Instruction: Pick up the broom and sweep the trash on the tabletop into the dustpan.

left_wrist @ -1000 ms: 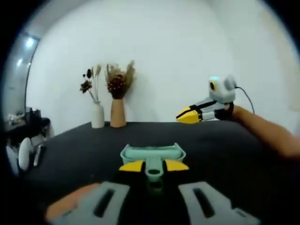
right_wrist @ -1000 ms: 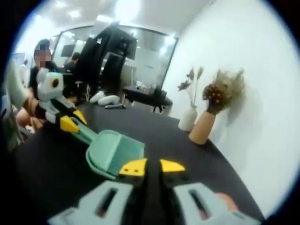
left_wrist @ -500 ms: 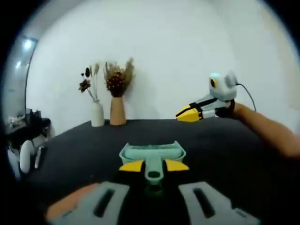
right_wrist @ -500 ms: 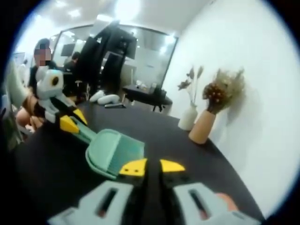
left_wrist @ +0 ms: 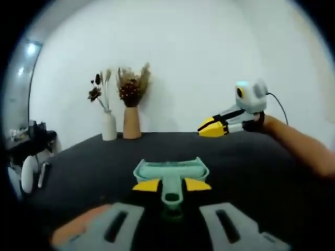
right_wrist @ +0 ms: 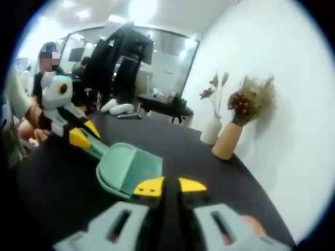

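Left gripper view: one dustpan (left_wrist: 169, 171) pinched by the left tool (left_wrist: 171, 184), two vases (left_wrist: 109, 128), right tool (right_wrist: 169, 186) pressed together.

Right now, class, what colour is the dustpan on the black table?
Mint green. The dustpan shows best in the right gripper view.

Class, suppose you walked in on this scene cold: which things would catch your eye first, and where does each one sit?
The mint-green dustpan lies on the black tabletop, its handle clamped in the left tool. The right tool, yellow-tipped, hovers above the table's far side in the left gripper view, its jaws together on nothing. At the table's edge by the white wall stand a white vase and a tan vase of dried flowers.
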Action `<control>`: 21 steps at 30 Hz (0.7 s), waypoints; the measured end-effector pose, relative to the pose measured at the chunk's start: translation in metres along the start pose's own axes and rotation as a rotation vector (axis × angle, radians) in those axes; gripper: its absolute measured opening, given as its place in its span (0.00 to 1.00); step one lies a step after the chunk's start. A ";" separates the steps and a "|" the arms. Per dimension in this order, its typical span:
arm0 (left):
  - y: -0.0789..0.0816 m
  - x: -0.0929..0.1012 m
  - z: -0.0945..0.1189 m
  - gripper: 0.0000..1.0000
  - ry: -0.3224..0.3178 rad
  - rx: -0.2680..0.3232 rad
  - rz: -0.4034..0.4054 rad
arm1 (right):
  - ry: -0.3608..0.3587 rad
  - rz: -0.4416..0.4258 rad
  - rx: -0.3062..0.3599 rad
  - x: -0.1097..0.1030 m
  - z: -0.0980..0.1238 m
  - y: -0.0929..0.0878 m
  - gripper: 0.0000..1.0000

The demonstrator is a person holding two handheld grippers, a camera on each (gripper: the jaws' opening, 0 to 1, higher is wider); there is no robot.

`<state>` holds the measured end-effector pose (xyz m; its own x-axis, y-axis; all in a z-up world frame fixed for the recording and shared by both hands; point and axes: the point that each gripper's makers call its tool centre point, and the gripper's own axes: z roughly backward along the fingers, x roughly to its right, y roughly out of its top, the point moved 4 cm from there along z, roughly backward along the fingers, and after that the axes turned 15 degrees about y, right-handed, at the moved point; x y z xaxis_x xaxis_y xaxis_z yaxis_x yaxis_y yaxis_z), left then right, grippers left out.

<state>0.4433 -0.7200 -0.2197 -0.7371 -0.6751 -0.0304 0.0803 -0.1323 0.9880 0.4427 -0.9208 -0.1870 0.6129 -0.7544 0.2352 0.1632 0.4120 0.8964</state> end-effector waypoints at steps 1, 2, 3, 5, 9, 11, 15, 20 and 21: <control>0.001 0.000 0.000 0.17 0.001 -0.001 0.001 | 0.000 0.000 0.000 0.001 0.000 0.000 0.09; 0.001 0.001 -0.001 0.17 0.000 -0.003 0.000 | 0.000 0.000 0.000 0.001 0.000 0.000 0.09; 0.001 0.001 -0.001 0.17 -0.001 -0.007 -0.002 | 0.000 0.001 0.000 0.001 0.000 0.000 0.09; 0.001 0.001 -0.001 0.17 -0.001 -0.006 -0.006 | 0.001 0.001 0.000 -0.001 0.000 0.000 0.09; 0.004 0.001 0.003 0.26 -0.020 0.028 0.037 | -0.001 0.001 0.005 -0.001 0.001 0.001 0.09; 0.006 0.002 0.006 0.29 -0.035 0.027 0.045 | -0.002 0.000 0.005 -0.001 0.001 0.001 0.09; 0.013 -0.001 0.011 0.28 -0.031 0.039 0.036 | -0.002 -0.002 0.004 -0.003 0.001 0.000 0.09; 0.024 -0.014 0.017 0.28 -0.024 0.065 0.043 | -0.005 -0.005 0.006 -0.002 0.002 0.001 0.09; 0.025 -0.017 0.017 0.28 -0.019 0.065 0.043 | -0.006 -0.008 0.004 -0.003 0.002 0.001 0.09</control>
<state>0.4463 -0.6992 -0.1921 -0.7465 -0.6652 0.0143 0.0685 -0.0555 0.9961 0.4400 -0.9192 -0.1859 0.6067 -0.7610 0.2299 0.1649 0.4034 0.9001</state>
